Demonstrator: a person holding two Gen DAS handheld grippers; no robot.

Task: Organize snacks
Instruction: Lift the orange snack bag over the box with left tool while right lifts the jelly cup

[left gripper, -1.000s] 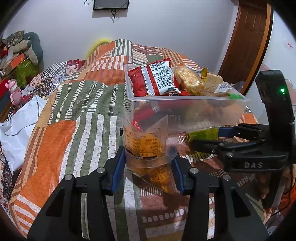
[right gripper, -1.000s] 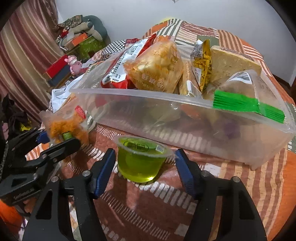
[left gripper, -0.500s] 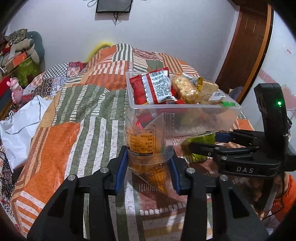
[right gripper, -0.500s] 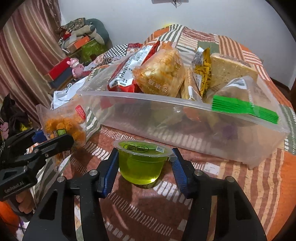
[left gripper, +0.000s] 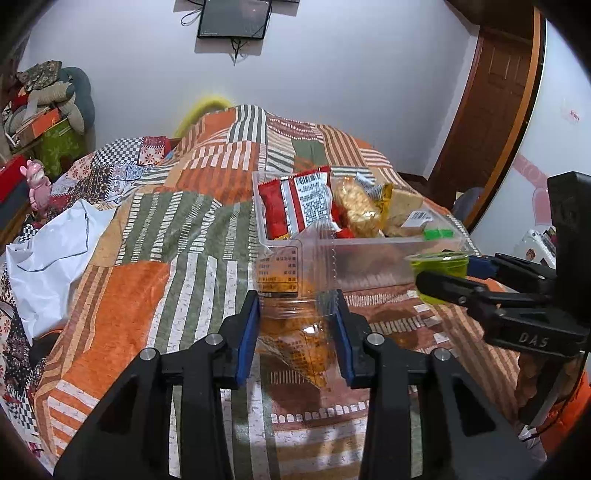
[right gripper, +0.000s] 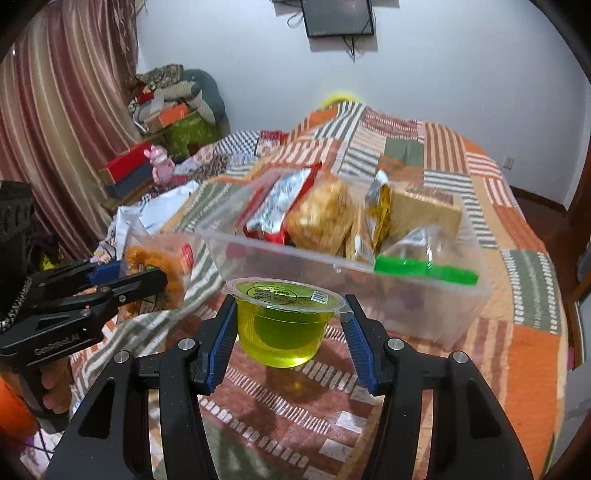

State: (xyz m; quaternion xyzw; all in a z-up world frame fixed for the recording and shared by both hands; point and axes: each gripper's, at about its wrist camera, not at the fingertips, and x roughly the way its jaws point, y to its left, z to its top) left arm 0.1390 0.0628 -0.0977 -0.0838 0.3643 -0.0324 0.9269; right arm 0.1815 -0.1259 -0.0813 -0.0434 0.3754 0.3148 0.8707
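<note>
My left gripper (left gripper: pixel 295 301) holds a clear bag of orange snacks (left gripper: pixel 291 328) by its lower part. Its jaws are closing, the blue pads pressing the bag's sides. My right gripper (right gripper: pixel 290 306) is shut on a green jelly cup (right gripper: pixel 284 328), lifted clear of the bedspread. A clear plastic bin (right gripper: pixel 417 310) just beyond both holds several packets: a red one (left gripper: pixel 291 208), golden puffs (left gripper: pixel 358 208) and a green-sealed bag (right gripper: pixel 424 266). In the right wrist view the left gripper (right gripper: pixel 123 275) carries its bag (right gripper: pixel 159 254) to the left of the bin.
The bin stands on a patchwork bedspread (left gripper: pixel 147 258). A white plastic bag (left gripper: pixel 51 254) lies at the bed's left edge, with boxes and soft toys (left gripper: pixel 44 107) behind. A brown door (left gripper: pixel 491 110) is at the right, and a wall screen (left gripper: pixel 232 18) hangs above.
Both grippers have risen, taking the snack bag and the jelly cup up off the bedspread. The left jaws have narrowed on the bag, and the bin looks lower and farther.
</note>
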